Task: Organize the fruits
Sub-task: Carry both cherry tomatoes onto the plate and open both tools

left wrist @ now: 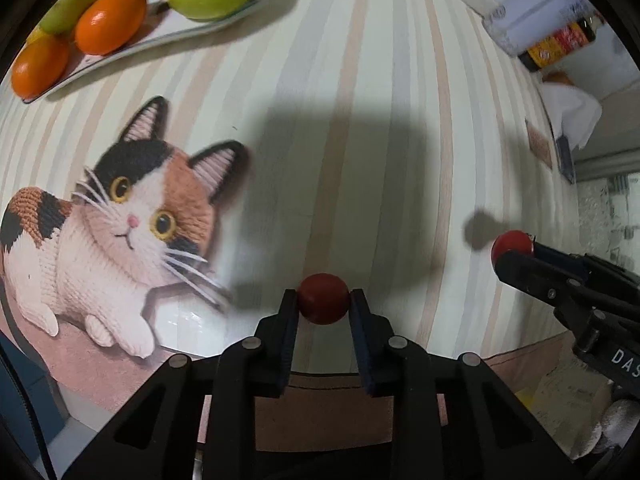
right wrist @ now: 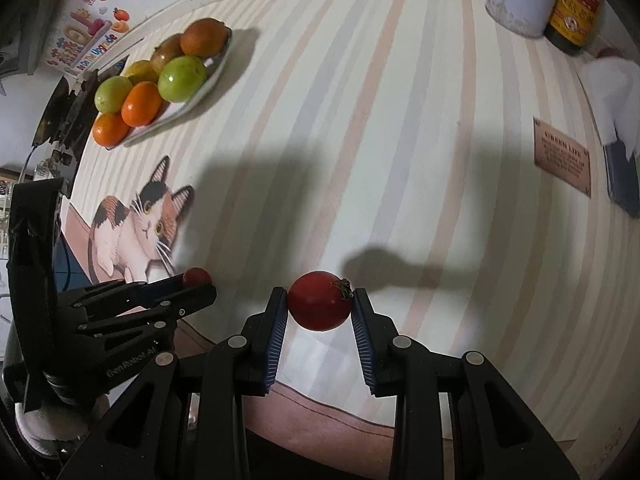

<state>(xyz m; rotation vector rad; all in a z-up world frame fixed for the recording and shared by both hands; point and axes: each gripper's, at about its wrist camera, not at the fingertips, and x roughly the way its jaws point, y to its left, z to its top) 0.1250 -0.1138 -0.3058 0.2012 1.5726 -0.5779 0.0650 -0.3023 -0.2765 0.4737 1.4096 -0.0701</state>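
Left wrist view: the left gripper (left wrist: 323, 300) clamps a small dark red fruit (left wrist: 323, 298) over the striped tablecloth (left wrist: 360, 80), beside the cat picture (left wrist: 120, 220); a plate (left wrist: 192, 32) of fruit lies far off.

Right wrist view: the right gripper (right wrist: 320, 307) grasps a red tomato (right wrist: 318, 306), well apart from the plate.

Striped tablecloth (right wrist: 360, 120) with cat print (left wrist: 120, 216); tissue box (right wrist: 620, 168)

Bare striped tablecloth (right wrist: 360, 128) lies open straight ahead of the jaws. Ahead-left, a loaded fruit plate (right wrist: 208, 80) blocks passage; far right, a tissue box (right wrist: 620, 176).
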